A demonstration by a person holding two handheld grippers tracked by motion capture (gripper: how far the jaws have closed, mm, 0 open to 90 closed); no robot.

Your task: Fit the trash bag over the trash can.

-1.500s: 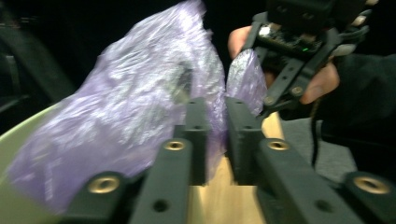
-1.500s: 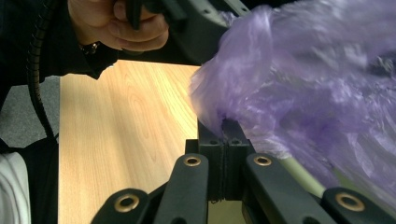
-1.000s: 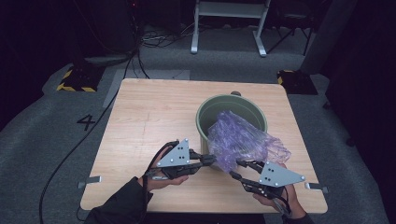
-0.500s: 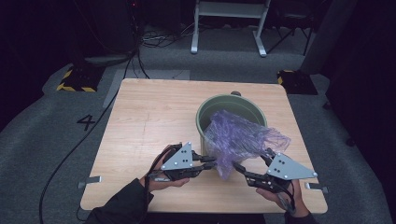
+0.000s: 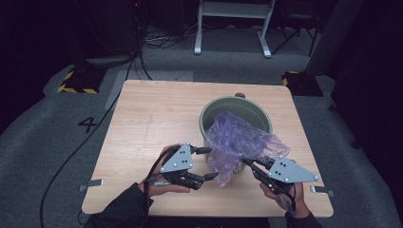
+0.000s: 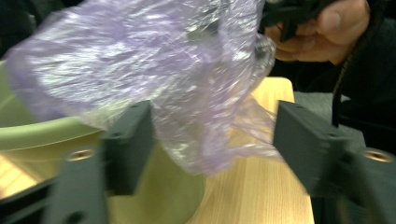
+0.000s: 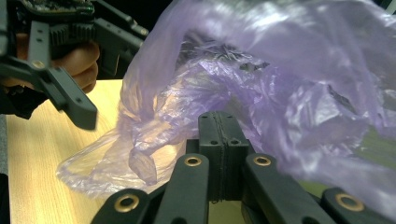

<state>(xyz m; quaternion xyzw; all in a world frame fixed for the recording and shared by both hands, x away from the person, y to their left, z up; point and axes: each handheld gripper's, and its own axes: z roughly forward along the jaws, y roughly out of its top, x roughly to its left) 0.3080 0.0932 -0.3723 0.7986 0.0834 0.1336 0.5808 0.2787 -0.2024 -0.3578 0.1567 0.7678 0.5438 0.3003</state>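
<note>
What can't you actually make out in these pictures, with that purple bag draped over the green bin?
- Inside of the green bin: in the high view the purple bag covers most of its opening.
- Right hand-held gripper: in its own view the jaws stand together, but whether any film is pinched between them is unclear.
- Left hand-held gripper: its open jaws are motion-blurred.
- Background: too dark.

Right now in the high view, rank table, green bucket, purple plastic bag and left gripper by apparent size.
1. Table.
2. Green bucket and purple plastic bag: look about alike, and the bag hides part of the bucket, so unranked.
3. Left gripper.
</note>
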